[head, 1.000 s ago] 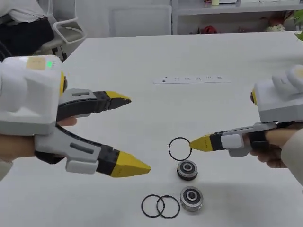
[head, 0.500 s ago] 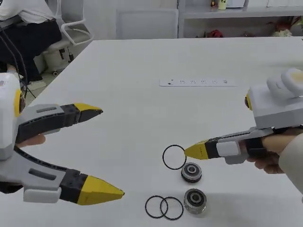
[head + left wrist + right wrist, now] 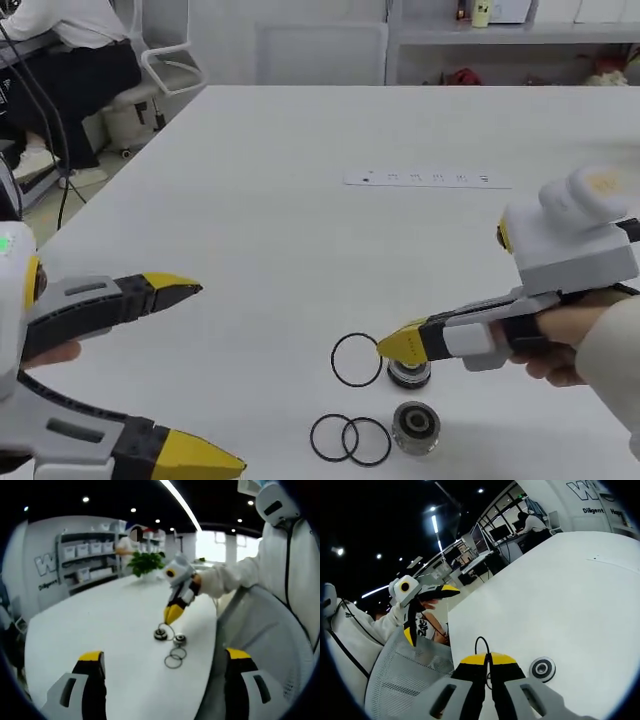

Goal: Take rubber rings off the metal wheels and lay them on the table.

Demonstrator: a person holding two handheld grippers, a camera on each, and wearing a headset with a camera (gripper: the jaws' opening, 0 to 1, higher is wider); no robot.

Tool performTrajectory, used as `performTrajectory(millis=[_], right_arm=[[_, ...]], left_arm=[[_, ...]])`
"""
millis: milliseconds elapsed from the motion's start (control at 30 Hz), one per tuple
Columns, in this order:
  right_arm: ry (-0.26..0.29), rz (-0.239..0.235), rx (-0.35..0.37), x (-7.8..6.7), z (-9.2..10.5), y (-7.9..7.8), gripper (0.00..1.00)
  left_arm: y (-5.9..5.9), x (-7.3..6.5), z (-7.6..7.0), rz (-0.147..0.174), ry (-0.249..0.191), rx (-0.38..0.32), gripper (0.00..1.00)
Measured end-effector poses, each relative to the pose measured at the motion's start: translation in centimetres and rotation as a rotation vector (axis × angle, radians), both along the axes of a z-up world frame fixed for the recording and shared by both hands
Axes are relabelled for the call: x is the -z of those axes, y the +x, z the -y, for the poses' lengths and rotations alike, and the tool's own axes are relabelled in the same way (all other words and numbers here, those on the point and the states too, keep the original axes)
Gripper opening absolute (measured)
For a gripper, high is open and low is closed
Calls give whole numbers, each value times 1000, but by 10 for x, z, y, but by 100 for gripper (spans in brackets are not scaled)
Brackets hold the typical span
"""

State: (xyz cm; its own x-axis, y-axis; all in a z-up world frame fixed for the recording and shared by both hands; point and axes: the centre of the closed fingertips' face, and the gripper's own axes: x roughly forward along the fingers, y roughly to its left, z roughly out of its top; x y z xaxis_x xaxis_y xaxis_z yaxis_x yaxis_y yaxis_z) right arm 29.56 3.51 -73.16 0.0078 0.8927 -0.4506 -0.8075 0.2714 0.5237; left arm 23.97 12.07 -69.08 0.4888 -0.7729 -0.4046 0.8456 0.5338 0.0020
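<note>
My right gripper (image 3: 398, 346) comes in from the right and is shut on a thin black rubber ring (image 3: 357, 360), which hangs from its yellow tips just left of a metal wheel (image 3: 410, 375). In the right gripper view the ring (image 3: 480, 644) loops up from the shut jaws (image 3: 489, 659), with one wheel (image 3: 542, 668) to the right. A second wheel (image 3: 415, 423) stands nearer me, and two loose rings (image 3: 350, 439) lie overlapping beside it. My left gripper (image 3: 205, 378) is open and holds nothing at the lower left, well away from the wheels (image 3: 169, 637).
A white power strip (image 3: 428, 180) lies flat farther back on the white table (image 3: 280, 200). Beyond the table's far left corner are an office chair (image 3: 150, 75) and a seated person. White shelving runs along the back wall.
My left gripper has drawn back to the lower left, still open. The right gripper has carried the ring lower, its tips now over the upper wheel. My head has moved.
</note>
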Motion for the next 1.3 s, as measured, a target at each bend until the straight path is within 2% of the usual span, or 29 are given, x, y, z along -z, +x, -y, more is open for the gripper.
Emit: performTrajectory(millis=[233,500,900,1067,1300], right_arm=[[-27,-12,-43,9,-7,-12,0],[-62,-28,-92,22,-12,-22,0],[-127,-50,-157,45,-16,-38,0],[-172,-50,-188,58,-15,-47,0],[-195,-44,-185,64,-15,-47,0]], left_arm=[[-6,8,-4,-25,-17,-22,100],[-8,14,-10,-37,-18,-40,100],[-13,16,-6,-41,-32,-40,100],[-13,18,-8,-44,-30,-45,100],[-15,19,-7,-47,-30,-47,100]])
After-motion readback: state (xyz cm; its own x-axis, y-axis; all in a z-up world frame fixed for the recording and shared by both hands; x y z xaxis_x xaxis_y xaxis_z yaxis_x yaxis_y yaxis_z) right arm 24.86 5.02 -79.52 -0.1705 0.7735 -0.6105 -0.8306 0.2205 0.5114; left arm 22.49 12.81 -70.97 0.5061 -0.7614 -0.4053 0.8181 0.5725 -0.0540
